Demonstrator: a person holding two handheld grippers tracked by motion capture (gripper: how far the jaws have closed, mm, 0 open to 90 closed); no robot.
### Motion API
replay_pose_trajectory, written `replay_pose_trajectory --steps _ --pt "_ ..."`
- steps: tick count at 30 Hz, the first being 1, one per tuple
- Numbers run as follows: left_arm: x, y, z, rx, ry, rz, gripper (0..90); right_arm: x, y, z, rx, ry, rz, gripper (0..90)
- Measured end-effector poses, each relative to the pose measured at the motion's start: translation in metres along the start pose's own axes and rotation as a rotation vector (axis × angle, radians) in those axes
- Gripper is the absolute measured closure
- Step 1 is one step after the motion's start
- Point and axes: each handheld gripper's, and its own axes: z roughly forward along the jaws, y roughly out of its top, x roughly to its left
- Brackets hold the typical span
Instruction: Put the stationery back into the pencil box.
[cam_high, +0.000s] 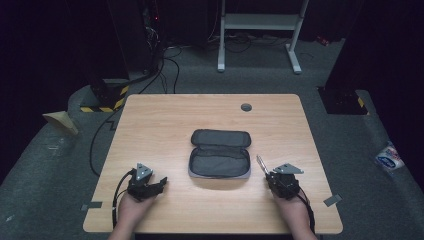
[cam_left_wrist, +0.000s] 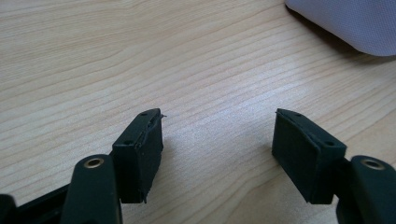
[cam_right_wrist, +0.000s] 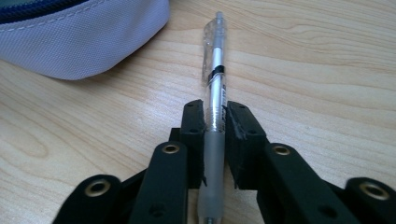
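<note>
High view: an unzipped grey pencil case (cam_high: 220, 155) lies mid-table (cam_high: 165, 115); the right gripper (cam_high: 270, 176) clamps a clear pen (cam_right_wrist: 215, 93), while the left gripper (cam_high: 161, 183) rests with jaws spread, empty.

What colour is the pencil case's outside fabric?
Pale lilac-grey on the pencil case, clearest in the right gripper view.

My two grippers, left (cam_high: 161, 183) and right (cam_high: 270, 174), are black with brass-ringed screw holes, grey three-cornered top plates and trailing black cables.

Probably a lab: dark carpeted room, floor cables (cam_high: 165, 65), hazard-striped tape (cam_high: 107, 102), metal stand (cam_high: 260, 30).
</note>
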Motion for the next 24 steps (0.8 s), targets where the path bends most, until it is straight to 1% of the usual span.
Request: replay_pose_trajectory --steps 7,8,10,11,13,16,22,24 --pt "0.0 0.0 0.0 0.0 -0.002 0.003 33.6 -0.001 0.002 0.0 0.013 0.002 -0.012 79.0" --pt "0.0 0.0 0.0 -0.003 -0.004 -0.003 33.6 -0.001 0.003 0.0 0.015 0.006 -0.005 79.0" --pt "0.0 0.0 0.0 -0.005 -0.005 -0.001 33.6 -0.002 0.003 -0.001 0.005 0.006 -0.011 79.0" --pt "0.0 0.0 0.0 -0.003 -0.004 0.002 33.6 -0.003 0.005 -0.002 -0.011 0.008 -0.005 79.0" --pt "-0.001 -0.001 -0.001 -0.003 -0.004 -0.001 33.6 -0.003 0.005 -0.002 -0.011 0.011 0.0 79.0" --pt "-0.001 -0.002 -0.002 -0.005 -0.002 -0.001 33.5 -0.003 0.007 -0.003 -0.006 0.009 -0.008 79.0" --pt "-0.001 -0.002 -0.002 -0.005 -0.002 -0.004 33.6 -0.003 0.01 -0.008 -0.026 0.01 -0.033 79.1" --pt "-0.001 -0.002 -0.002 -0.003 0.0 -0.002 33.6 -0.003 0.012 -0.012 -0.04 0.01 -0.029 79.1"
